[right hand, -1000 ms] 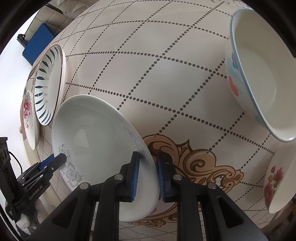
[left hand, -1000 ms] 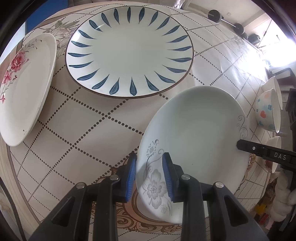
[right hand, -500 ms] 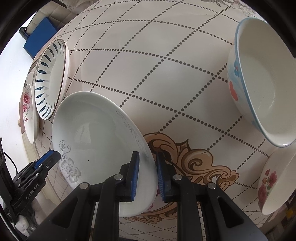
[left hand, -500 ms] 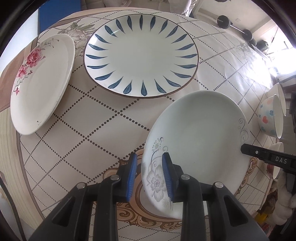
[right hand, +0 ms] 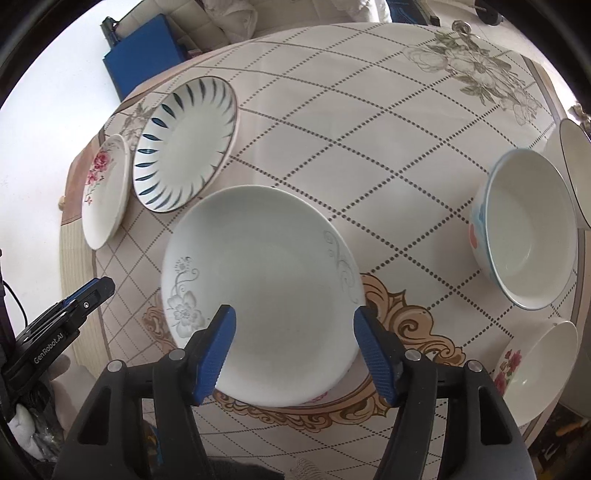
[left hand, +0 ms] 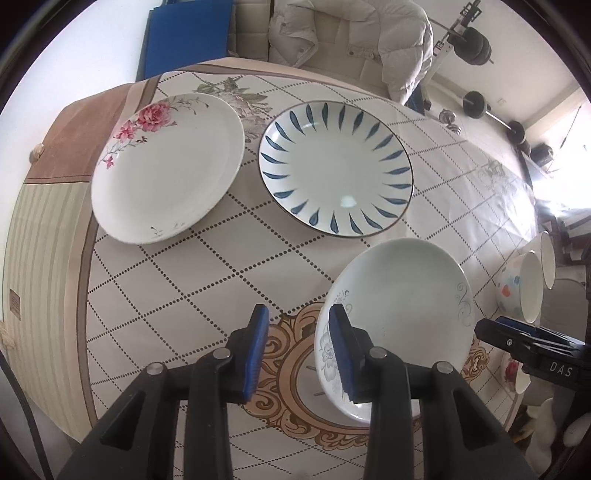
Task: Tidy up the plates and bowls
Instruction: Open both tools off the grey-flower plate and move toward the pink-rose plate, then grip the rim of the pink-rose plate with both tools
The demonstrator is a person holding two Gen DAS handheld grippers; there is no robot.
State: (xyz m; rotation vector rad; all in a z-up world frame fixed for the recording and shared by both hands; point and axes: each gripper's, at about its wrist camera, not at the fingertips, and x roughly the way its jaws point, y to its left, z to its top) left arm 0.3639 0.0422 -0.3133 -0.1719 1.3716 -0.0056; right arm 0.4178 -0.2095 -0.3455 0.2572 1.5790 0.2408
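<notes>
Porcelain, white and round, with a grey flower and grey scrolls on its rim: this shallow plate (right hand: pixel 258 280) lies flat on the diamond-checked tablecloth (right hand: pixel 369 147), over the tan scroll medallion at the near edge. The right gripper (right hand: pixel 295 347) hangs above it, jaws wide apart after just opening, the plate below them but untouched by either blue pad (right hand: pixel 216 349). In the left wrist view the left gripper (left hand: pixel 297 349) also stands parted, its jaws having just opened a little; its right pad (left hand: pixel 341 350) overlaps the plate's flowered edge in the picture, and the plate's near rim is hidden behind that finger, so contact there cannot be told.

The left view alone shows the white plate with a pink rose spray (left hand: pixel 166 168) nearly whole, the blue-petal plate with a dark rim (left hand: pixel 336 173) face on, a pale quilted jacket (left hand: pixel 351 33) on a seat and barbell weights (left hand: pixel 476 40) beyond the table. The right view alone shows the inside of the white bowl with blue rim and red spots (right hand: pixel 528 229), a smaller white rose-printed bowl (right hand: pixel 535 365) cut off behind a finger, and a dark-rimmed bowl (right hand: pixel 576 173) clipped by the frame edge.

Lettering reads "DAS" on the gripper seen at the left view's right edge, and "GenRobot.AI" on the one at the right view's left edge.
</notes>
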